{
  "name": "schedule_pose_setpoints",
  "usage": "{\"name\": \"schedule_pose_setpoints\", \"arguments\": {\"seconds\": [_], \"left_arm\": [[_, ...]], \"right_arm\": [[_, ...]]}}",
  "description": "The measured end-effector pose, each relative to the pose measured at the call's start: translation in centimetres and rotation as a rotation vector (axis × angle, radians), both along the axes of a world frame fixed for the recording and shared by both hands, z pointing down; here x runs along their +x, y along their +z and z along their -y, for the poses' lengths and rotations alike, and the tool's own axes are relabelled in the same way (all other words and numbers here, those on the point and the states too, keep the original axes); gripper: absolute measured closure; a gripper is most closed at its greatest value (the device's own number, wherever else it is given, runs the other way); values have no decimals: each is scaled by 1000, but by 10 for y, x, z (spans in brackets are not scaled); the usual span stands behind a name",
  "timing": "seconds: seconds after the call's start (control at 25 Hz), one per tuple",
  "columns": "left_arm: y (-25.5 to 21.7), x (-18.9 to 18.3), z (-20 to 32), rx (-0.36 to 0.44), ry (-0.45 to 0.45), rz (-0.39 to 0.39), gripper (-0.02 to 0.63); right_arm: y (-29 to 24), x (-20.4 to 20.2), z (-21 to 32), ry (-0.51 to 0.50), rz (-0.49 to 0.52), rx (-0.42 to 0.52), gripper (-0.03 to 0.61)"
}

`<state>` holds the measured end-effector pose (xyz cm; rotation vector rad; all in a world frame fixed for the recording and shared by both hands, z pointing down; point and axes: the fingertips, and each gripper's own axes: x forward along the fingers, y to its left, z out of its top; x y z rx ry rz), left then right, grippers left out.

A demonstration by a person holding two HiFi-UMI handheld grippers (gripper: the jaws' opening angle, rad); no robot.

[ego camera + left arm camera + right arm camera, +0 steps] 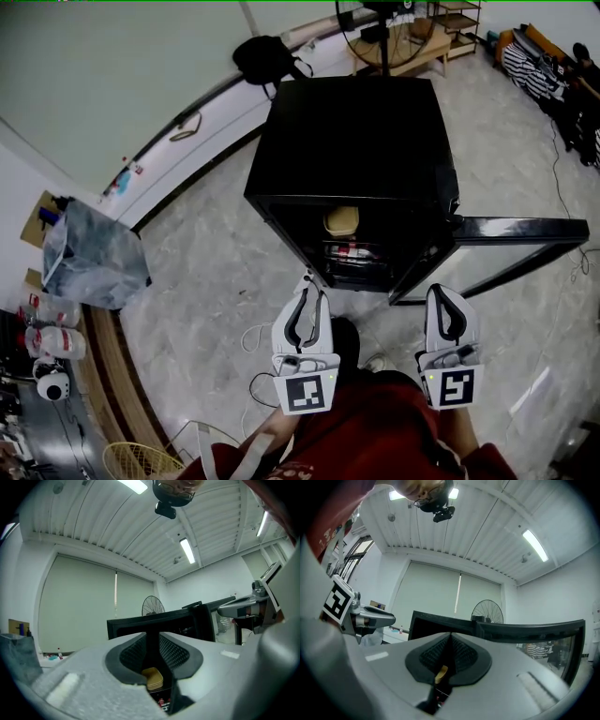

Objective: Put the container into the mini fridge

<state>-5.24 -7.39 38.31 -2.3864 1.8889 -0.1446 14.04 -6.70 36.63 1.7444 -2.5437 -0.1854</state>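
The black mini fridge (361, 131) stands in front of me on the floor, its door (516, 230) swung open to the right. A tan container (341, 220) sits inside on the upper shelf. My left gripper (309, 281) hovers just outside the fridge opening, below the container. Its jaws stand a narrow gap apart with nothing between them. Through that gap of the left gripper (152, 641) the container (153, 677) shows inside the fridge (140, 620). My right gripper (441, 292) is near the door hinge with its pads (461, 656) together and empty, a sliver of the container (440, 673) below them.
Red-labelled items (354, 251) lie on the fridge's lower shelf. A grey bag (89, 253) sits at the left wall, with a fan (380, 28) and a wooden table (412, 52) behind the fridge. White cables (253, 337) lie on the floor by my feet, and a wicker basket (141, 461) is at lower left.
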Motion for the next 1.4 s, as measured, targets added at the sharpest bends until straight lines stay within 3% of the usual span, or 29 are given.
{"name": "schedule_pose_setpoints", "arguments": {"seconds": [0.08, 0.16, 0.96, 1.2, 1.4], "left_arm": [[1, 0, 1, -2, -15, -8, 538], [3, -3, 3, -6, -40, -30, 606], [6, 12, 6, -9, 16, -44, 607], [5, 10, 3, -12, 18, -48, 607], [7, 9, 1, -15, 16, -44, 606]], "right_arm": [[1, 4, -1, 2, -16, 5, 578], [2, 6, -1, 4, -29, 12, 578], [3, 21, -4, 54, -9, -26, 578], [5, 23, -3, 41, -75, 5, 578], [6, 21, -3, 42, -42, -10, 578]]}}
